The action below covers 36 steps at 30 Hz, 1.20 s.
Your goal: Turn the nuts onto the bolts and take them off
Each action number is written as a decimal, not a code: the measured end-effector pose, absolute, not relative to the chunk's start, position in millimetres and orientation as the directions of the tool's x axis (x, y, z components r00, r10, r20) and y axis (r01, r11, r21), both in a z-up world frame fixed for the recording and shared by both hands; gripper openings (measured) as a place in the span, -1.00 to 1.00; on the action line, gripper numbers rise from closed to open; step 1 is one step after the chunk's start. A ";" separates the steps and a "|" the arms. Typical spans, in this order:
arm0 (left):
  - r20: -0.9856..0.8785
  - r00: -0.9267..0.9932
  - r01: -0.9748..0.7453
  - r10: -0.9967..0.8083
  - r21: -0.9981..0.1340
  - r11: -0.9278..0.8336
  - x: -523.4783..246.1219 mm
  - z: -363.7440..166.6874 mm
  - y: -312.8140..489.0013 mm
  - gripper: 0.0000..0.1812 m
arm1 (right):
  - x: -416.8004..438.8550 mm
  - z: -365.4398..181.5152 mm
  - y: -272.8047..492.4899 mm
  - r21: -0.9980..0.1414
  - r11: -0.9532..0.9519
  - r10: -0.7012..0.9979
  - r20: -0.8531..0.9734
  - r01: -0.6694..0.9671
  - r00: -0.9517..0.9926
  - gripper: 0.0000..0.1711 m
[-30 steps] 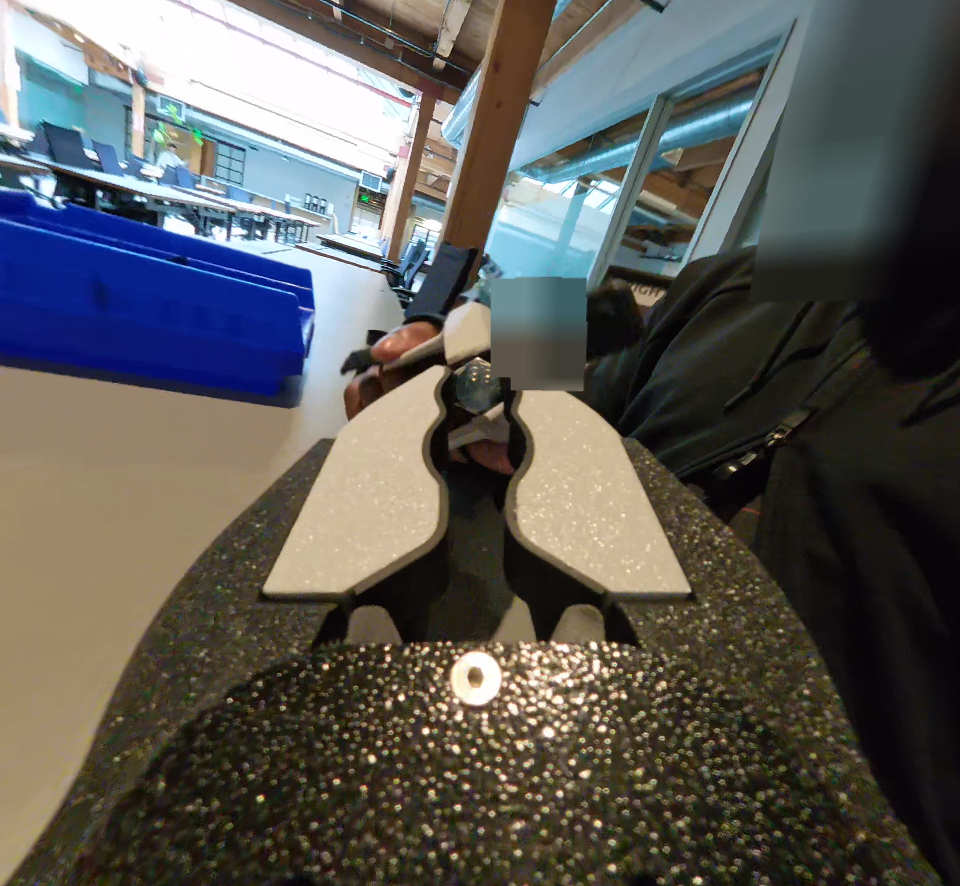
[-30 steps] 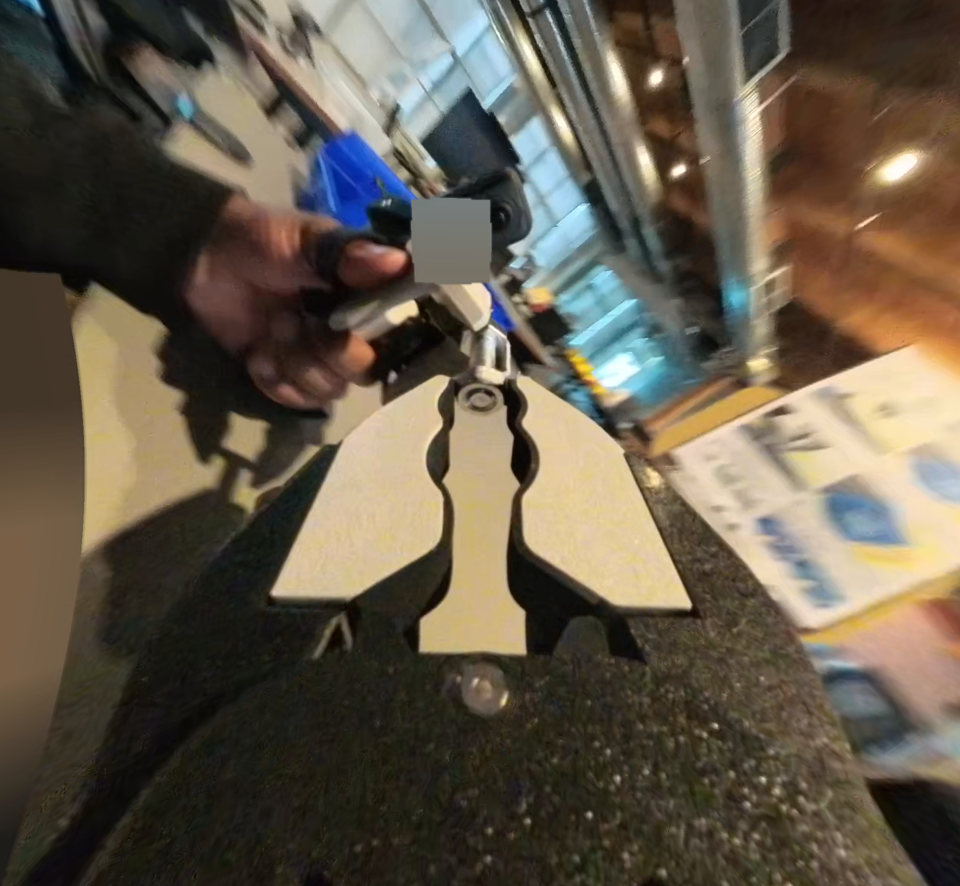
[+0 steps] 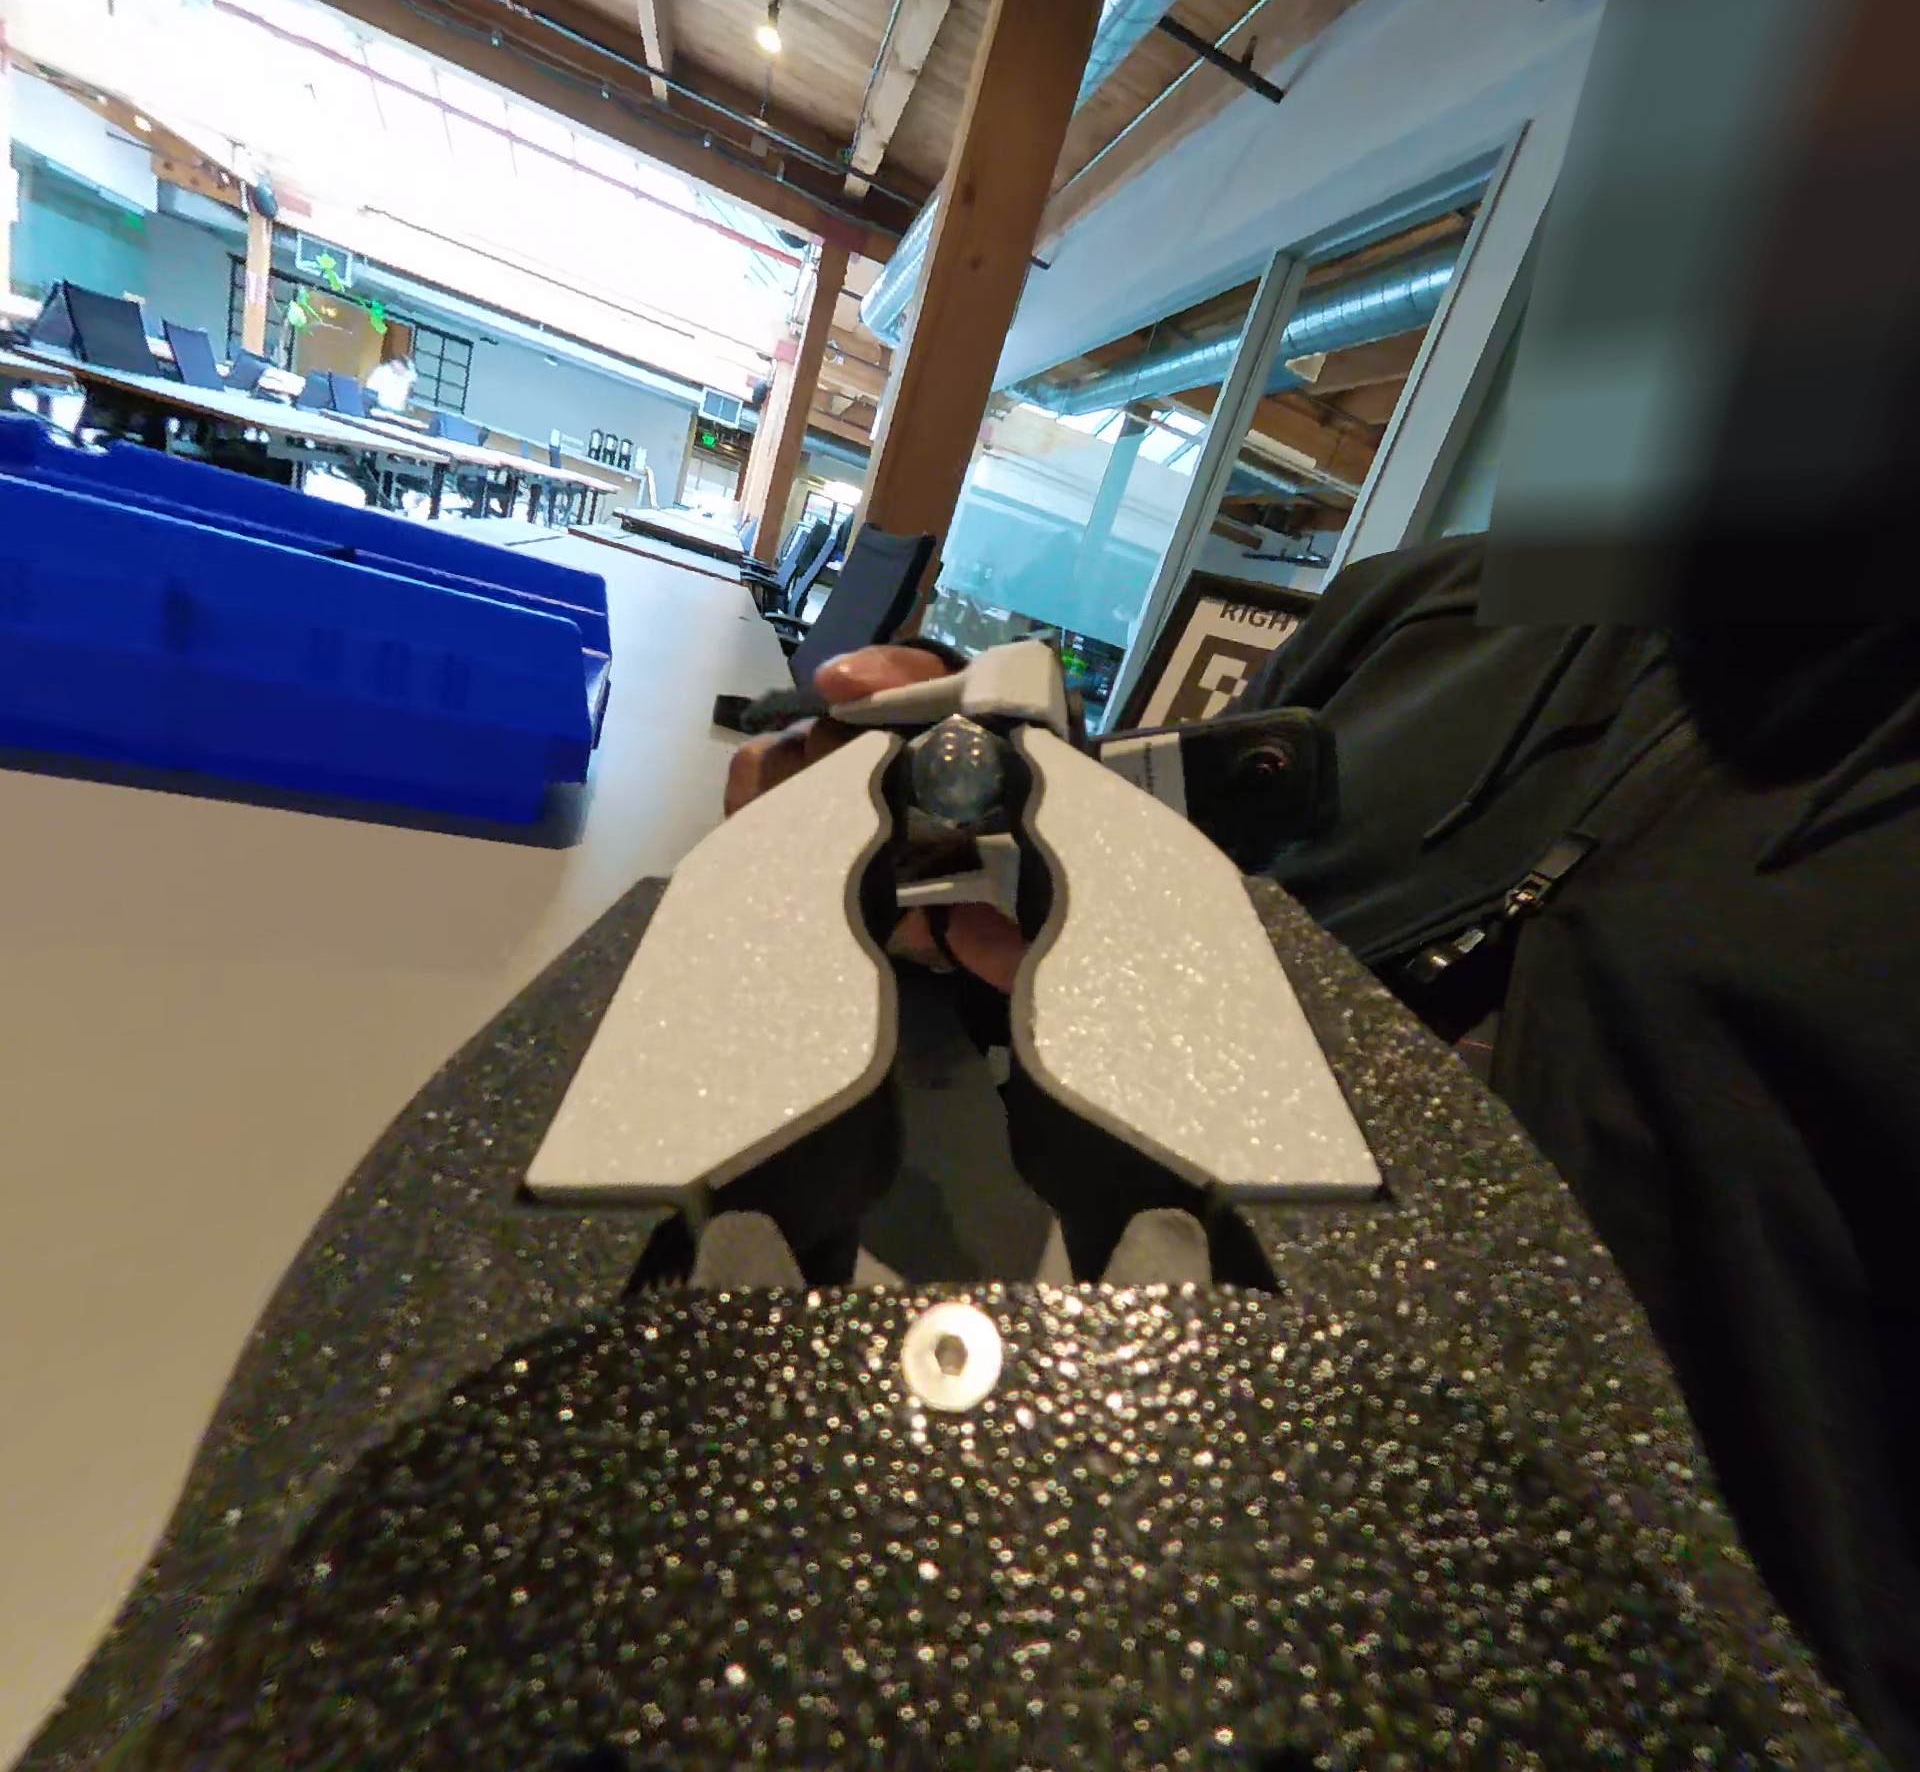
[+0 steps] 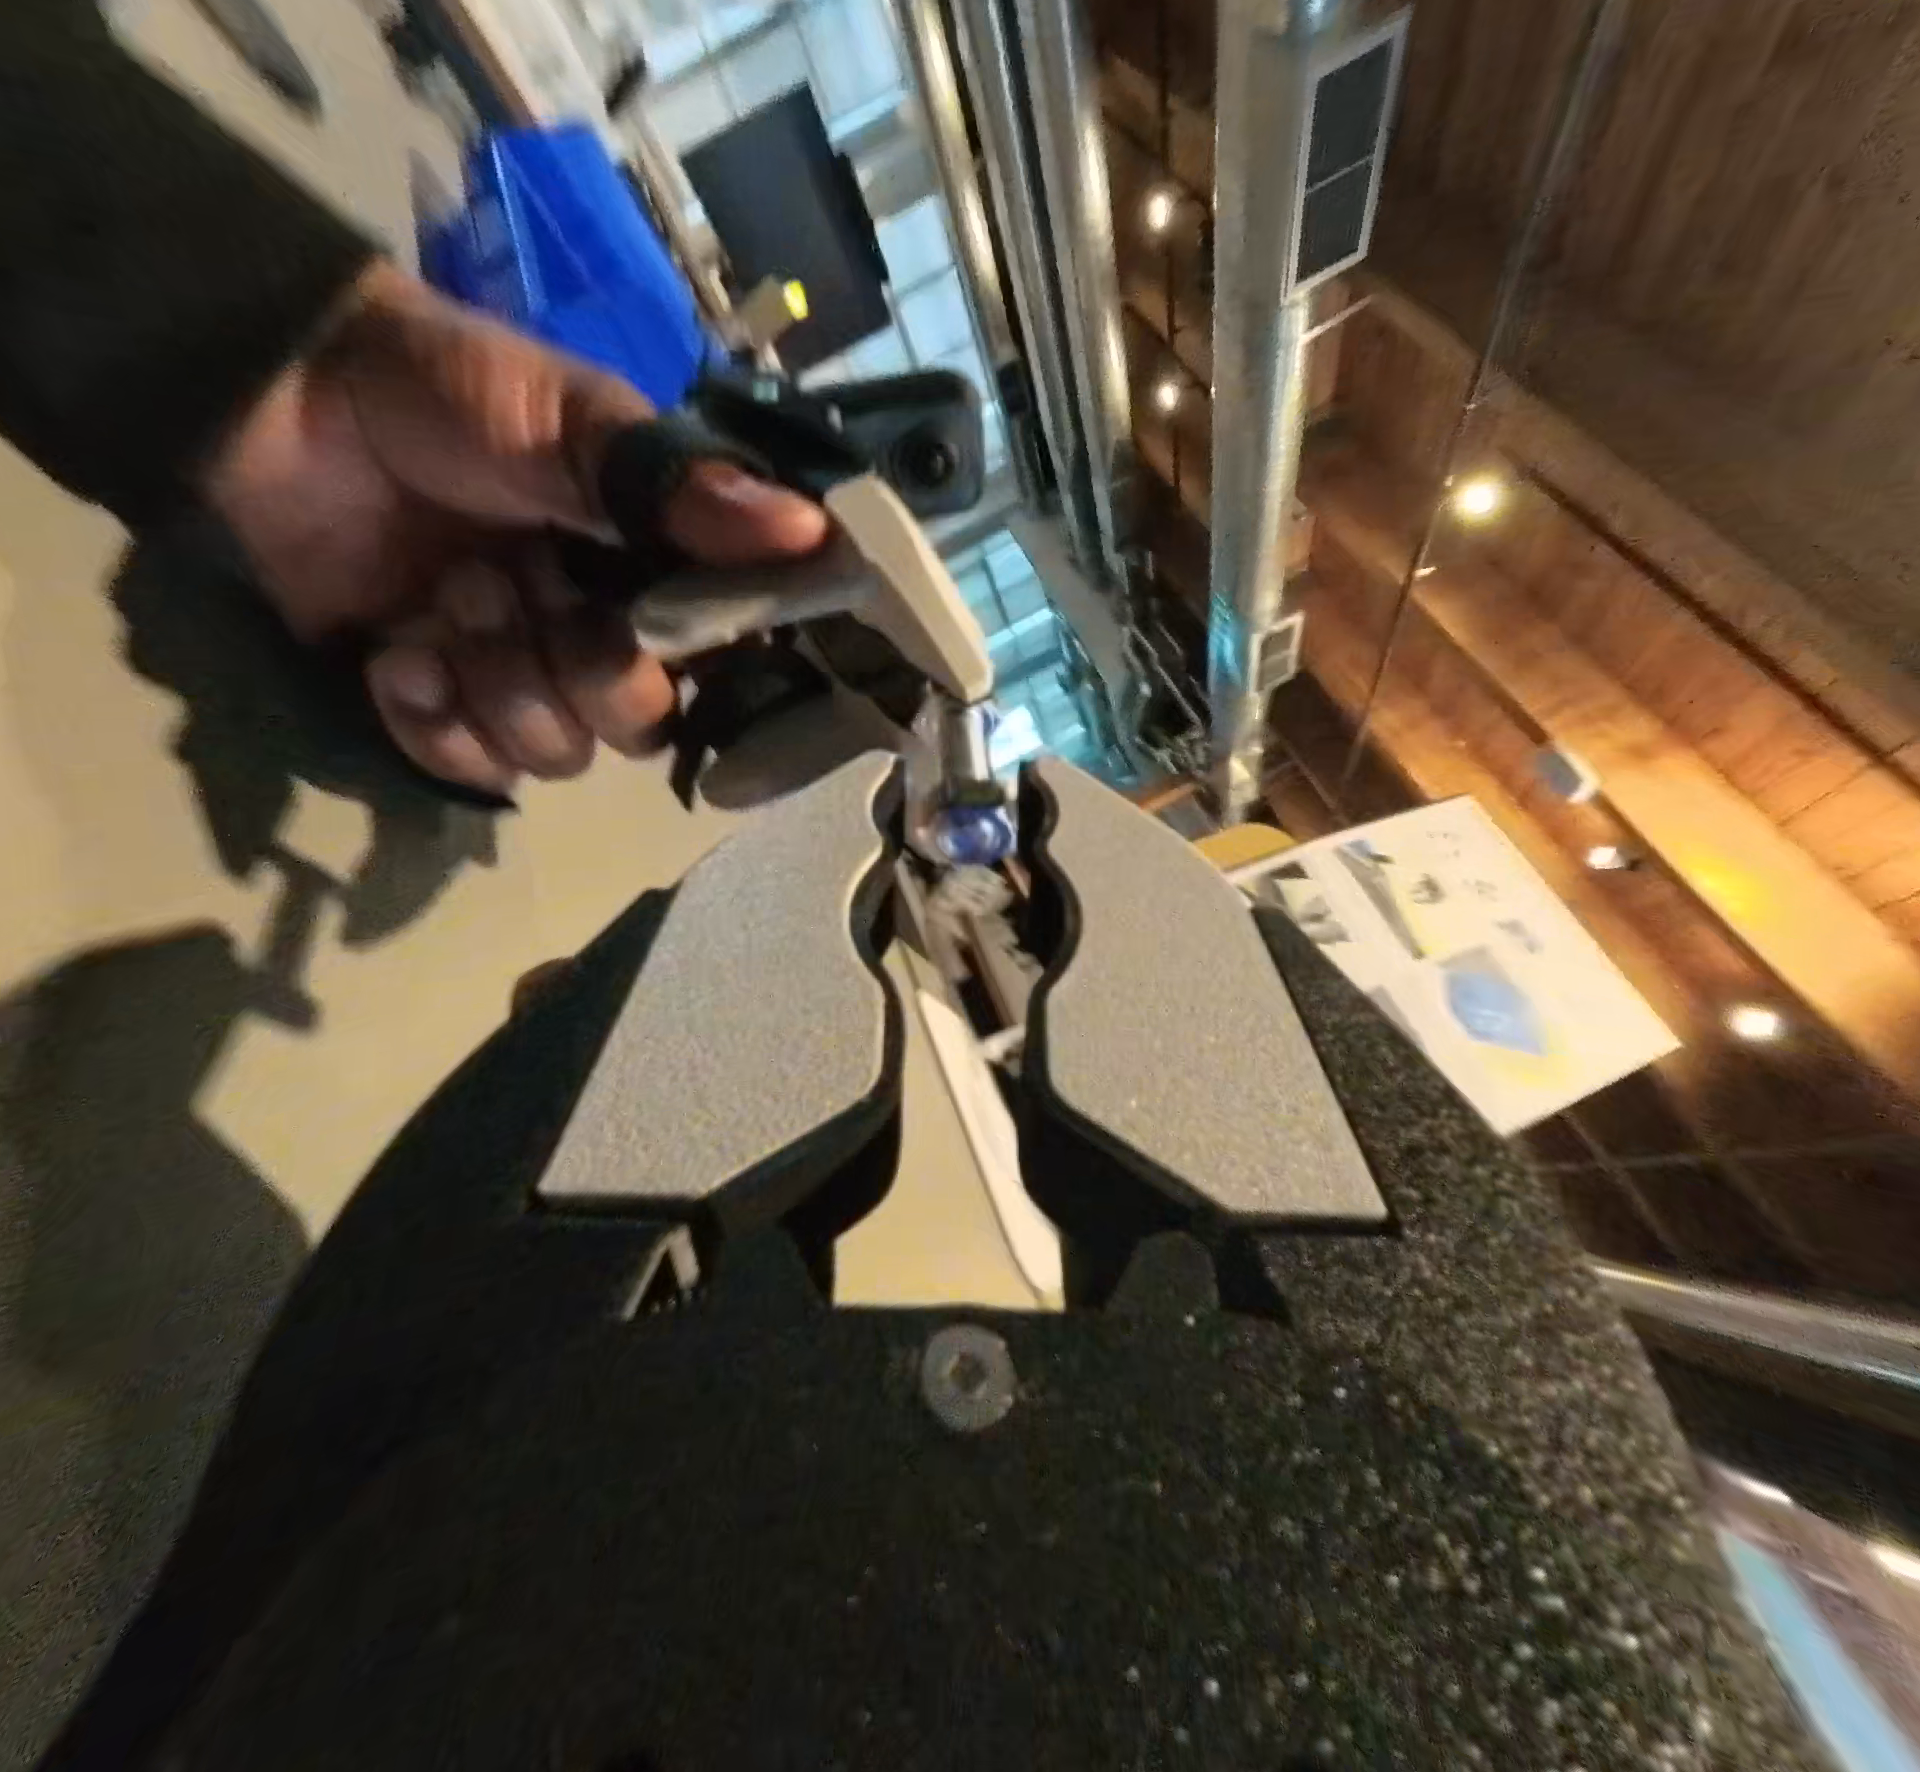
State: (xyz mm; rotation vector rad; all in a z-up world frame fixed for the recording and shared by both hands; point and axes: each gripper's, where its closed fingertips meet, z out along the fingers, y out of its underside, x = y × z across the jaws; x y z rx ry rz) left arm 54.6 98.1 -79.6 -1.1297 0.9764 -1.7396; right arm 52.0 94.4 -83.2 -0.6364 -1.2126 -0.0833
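Bolt and nut work is happening in the air above the pale table (image 3: 208,995), well apart from the blue bins (image 3: 291,642). My left gripper (image 3: 956,777) is clamped on the bolt's domed head (image 3: 954,772), while my right gripper (image 4: 961,813) closes around the nut (image 4: 966,829) on the bolt's shank (image 4: 961,740). Judging by how they meet, the nut is threaded partway; which direction I'm turning it I cannot tell.

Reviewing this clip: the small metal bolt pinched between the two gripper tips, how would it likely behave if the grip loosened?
The bolt looks like polished metal with a rounded, shiny head, so it probably slips easily against the flat fingertips. Its round shank suggests it would roll once dropped on the table. It appears rigid; bending seems unlikely.
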 end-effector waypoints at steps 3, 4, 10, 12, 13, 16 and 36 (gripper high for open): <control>0.273 -0.243 0.238 -0.931 -0.914 -0.330 52.9 -76.7 98.1 -0.81 | 51.0 -77.4 85.4 -0.610 0.762 0.502 0.769 0.217 0.396 -0.74; 0.259 -0.238 0.242 -0.936 -0.917 -0.316 52.8 -75.7 97.5 -0.81 | 53.2 -74.7 87.8 -0.681 0.713 0.581 0.707 0.168 0.404 -0.70; 0.176 -0.204 0.261 -0.963 -0.938 -0.226 51.8 -71.1 93.4 -0.81 | 67.0 -63.1 102.1 -0.940 0.317 0.913 0.265 -0.129 0.309 -0.54; 0.154 -0.189 0.265 -0.970 -0.943 -0.201 51.3 -70.4 92.6 -0.81 | 64.1 -65.4 99.7 -0.961 0.228 0.954 0.190 -0.154 0.232 -0.54; 0.146 -0.187 0.267 -0.972 -0.944 -0.193 51.1 -70.0 91.7 -0.81 | 61.5 -67.8 98.7 -0.968 0.199 0.965 0.166 -0.150 0.205 -0.54; 0.137 -0.185 0.258 -0.973 -0.949 -0.183 51.7 -71.9 88.6 -0.81 | 50.7 -76.1 94.1 -0.983 0.140 0.982 0.123 -0.116 0.141 -0.54; 0.200 -0.136 0.322 -0.970 -0.917 -0.234 34.5 -74.7 93.6 -0.81 | 34.0 -72.1 93.2 -0.989 0.109 0.987 0.096 -0.097 0.129 -0.45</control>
